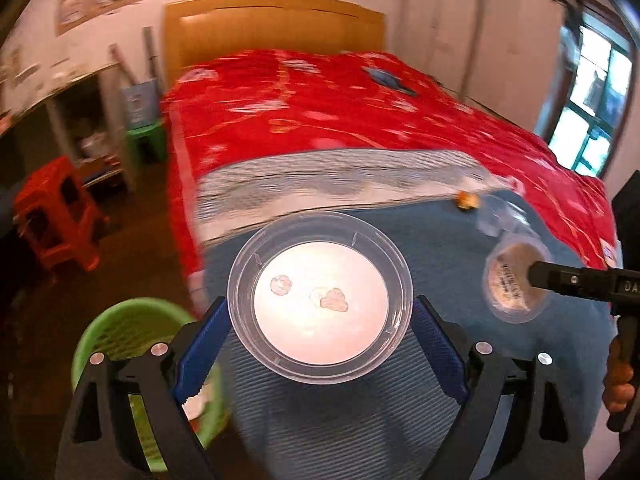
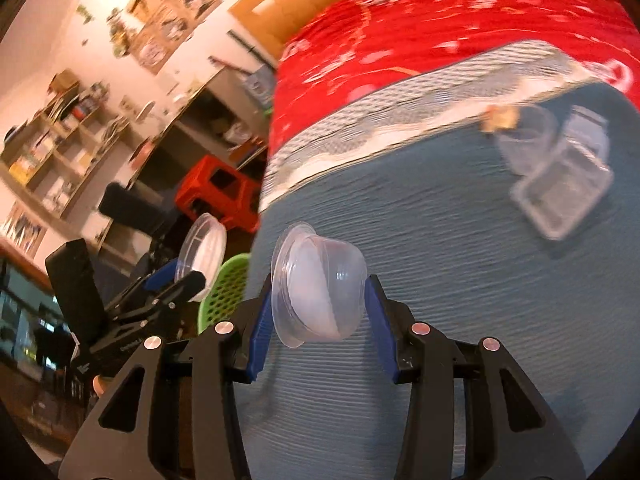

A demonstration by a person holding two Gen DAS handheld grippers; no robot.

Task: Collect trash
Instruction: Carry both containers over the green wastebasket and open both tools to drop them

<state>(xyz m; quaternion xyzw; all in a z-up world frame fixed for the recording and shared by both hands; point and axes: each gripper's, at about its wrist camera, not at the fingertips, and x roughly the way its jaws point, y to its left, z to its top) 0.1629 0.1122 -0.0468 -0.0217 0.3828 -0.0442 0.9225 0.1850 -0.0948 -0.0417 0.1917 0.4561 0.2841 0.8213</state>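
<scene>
Bedroom, motion-blurred: bed (image 1: 320, 120) under a red floral cover, blue ribbed blanket (image 1: 400, 420) across its near end, wooden headboard at top of the left wrist frame, orange stool (image 1: 56, 216) on dark floor at left.

Left gripper (image 1: 320, 312) at lower centre of its own frame, blue pads spread wide and clamped on the rim of a round clear plastic lid (image 1: 320, 304), pale disc facing the camera, small pinkish marks on it. Green mesh basket (image 1: 132, 344) at lower left, just beside and partly behind the left finger.

Right gripper (image 2: 318, 300) at lower centre of its own frame, jaws drawn in on a small clear plastic cup (image 2: 320, 286) lying sideways, rim toward frame left.

Farther up the blanket, at upper right of the right wrist frame: empty clear clamshell box (image 2: 560, 188), another clear cup (image 2: 528, 132), yellowish scrap (image 2: 500, 118) touching the cup's edge.
</scene>
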